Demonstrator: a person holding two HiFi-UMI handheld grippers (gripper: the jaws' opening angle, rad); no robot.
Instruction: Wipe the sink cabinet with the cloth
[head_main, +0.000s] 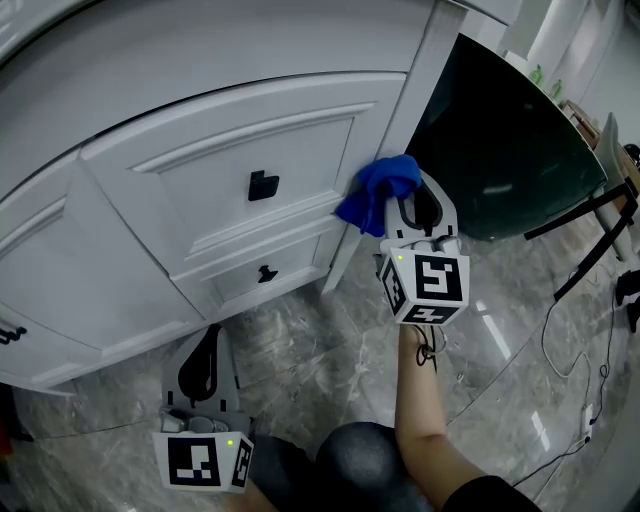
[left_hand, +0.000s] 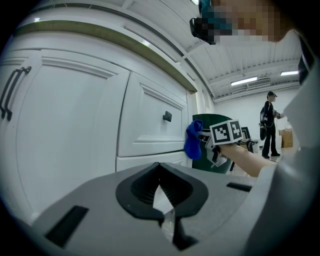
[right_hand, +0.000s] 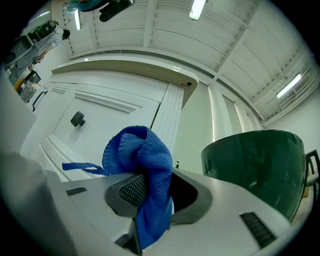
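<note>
The white sink cabinet (head_main: 250, 150) has panelled drawer fronts with black knobs (head_main: 262, 185). A bunched blue cloth (head_main: 378, 192) is pinched in my right gripper (head_main: 402, 212) and presses against the right edge of the upper drawer front, beside the fluted corner post. In the right gripper view the cloth (right_hand: 145, 170) fills the gap between the jaws in front of the cabinet (right_hand: 115, 115). My left gripper (head_main: 205, 372) hangs low near the floor, below the cabinet, jaws shut with nothing between them. The left gripper view shows the cloth (left_hand: 193, 140) at the drawer's edge.
A dark green round bin (head_main: 500, 150) stands right of the cabinet corner. Black cables (head_main: 585, 370) lie on the glossy marble floor (head_main: 330, 340). A black frame leg (head_main: 585, 240) slants at the right. A person (left_hand: 270, 125) stands far off in the left gripper view.
</note>
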